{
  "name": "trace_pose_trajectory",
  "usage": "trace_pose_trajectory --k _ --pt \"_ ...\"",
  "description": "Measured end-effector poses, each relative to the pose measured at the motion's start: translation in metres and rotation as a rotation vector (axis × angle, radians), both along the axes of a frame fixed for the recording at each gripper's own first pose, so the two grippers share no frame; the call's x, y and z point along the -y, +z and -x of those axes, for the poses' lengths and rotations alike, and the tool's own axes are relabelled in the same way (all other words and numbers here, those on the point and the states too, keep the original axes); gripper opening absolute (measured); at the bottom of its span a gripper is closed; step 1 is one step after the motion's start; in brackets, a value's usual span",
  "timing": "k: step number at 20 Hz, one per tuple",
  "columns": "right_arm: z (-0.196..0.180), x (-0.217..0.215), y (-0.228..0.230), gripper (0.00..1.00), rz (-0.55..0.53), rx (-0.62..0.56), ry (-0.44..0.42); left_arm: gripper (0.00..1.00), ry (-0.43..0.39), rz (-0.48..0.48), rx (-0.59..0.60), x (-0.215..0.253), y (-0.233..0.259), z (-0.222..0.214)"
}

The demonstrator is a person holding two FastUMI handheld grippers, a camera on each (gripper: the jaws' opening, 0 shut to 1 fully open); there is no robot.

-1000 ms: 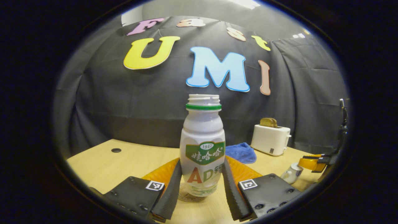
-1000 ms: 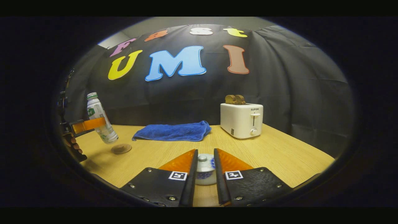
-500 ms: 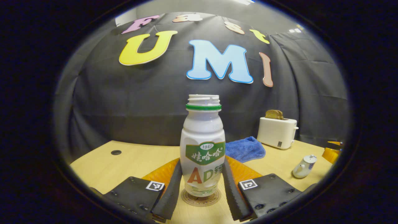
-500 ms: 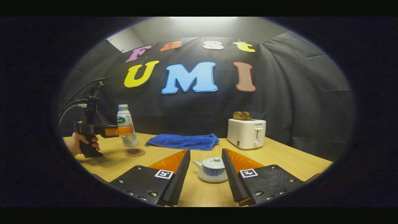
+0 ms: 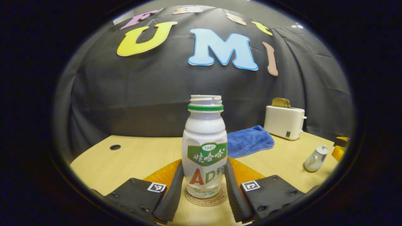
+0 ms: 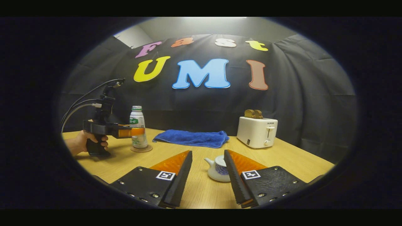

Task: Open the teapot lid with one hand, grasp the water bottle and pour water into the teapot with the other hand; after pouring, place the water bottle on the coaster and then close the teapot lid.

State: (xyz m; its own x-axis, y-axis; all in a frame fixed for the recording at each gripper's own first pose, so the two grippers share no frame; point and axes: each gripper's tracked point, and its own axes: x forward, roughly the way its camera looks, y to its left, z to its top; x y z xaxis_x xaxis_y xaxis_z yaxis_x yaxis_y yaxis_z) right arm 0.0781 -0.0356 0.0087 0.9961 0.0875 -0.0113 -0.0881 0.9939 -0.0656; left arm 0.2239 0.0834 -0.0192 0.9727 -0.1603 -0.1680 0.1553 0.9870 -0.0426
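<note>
In the left gripper view, the white bottle, uncapped with a green neck ring, stands upright on the round coaster. My left gripper is shut on it, a finger pressing each side. The small white teapot stands far right with its lid on. In the right gripper view, my right gripper is open and the teapot sits just ahead between its fingers, partly hidden by the right one. Farther left, a hand holds the left gripper around the bottle on the coaster.
A white toaster with toast stands at the back right, and a blue cloth lies by the wall. A small round hole is in the wooden table at the back left. The other gripper's edge shows beyond the teapot.
The bottle went from tilted and raised to upright on the coaster. My right gripper, earlier closed around the lid knob on the teapot, opened and pulled back.
</note>
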Motion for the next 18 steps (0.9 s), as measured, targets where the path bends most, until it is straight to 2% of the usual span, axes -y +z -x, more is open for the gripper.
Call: trace_pose_trajectory --k 1,8,10,18 --pt "0.0 0.0 0.0 0.63 -0.002 -0.001 0.001 0.79 -0.007 0.001 -0.008 0.002 -0.002 0.001" --pt "0.0 -0.001 -0.003 0.63 -0.019 -0.016 0.011 0.81 -0.021 -0.008 -0.015 0.006 -0.008 0.007" --pt "0.001 -0.001 -0.001 0.63 -0.021 -0.01 0.013 1.0 -0.011 0.0 -0.026 0.005 -0.015 0.005" --pt "0.002 -0.005 -0.001 0.63 -0.014 -0.009 0.027 1.0 -0.002 -0.019 -0.006 0.006 -0.009 0.018"
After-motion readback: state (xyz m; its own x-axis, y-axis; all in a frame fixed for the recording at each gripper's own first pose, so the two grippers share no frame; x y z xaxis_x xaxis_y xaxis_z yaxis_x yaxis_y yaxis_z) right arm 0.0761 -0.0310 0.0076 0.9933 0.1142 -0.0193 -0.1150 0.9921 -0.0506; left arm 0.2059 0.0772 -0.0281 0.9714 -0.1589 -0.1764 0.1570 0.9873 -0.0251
